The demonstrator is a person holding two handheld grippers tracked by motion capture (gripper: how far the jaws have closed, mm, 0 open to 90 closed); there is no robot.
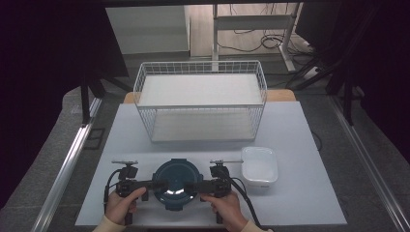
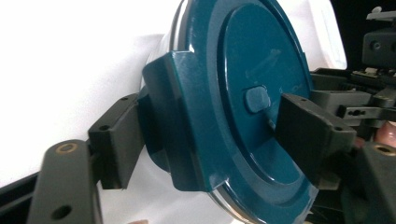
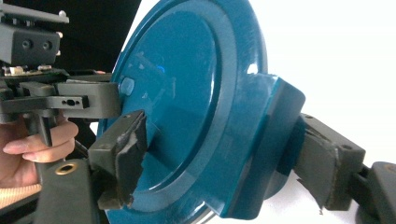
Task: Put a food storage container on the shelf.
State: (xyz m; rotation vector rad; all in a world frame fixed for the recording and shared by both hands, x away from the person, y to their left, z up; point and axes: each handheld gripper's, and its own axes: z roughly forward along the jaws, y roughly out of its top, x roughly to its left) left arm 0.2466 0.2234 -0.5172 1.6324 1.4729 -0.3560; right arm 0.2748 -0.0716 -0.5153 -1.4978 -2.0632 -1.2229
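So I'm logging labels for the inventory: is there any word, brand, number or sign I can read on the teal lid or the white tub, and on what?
Round teal plastic lid: raised markings near its centre tab, too blurred to read.
White rounded plastic tub: a dark mark on its near wall, too small to read.
White wire basket: no text.
Nothing here is legible.

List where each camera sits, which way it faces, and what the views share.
High view: above the person's side, facing forward and down on the table; both hands, left gripper and right gripper show.
Left gripper view: on the left gripper, looking along its jaws, which straddle the teal lid.
Right gripper view: on the right gripper, jaws likewise straddling it.
Shared: the lid.
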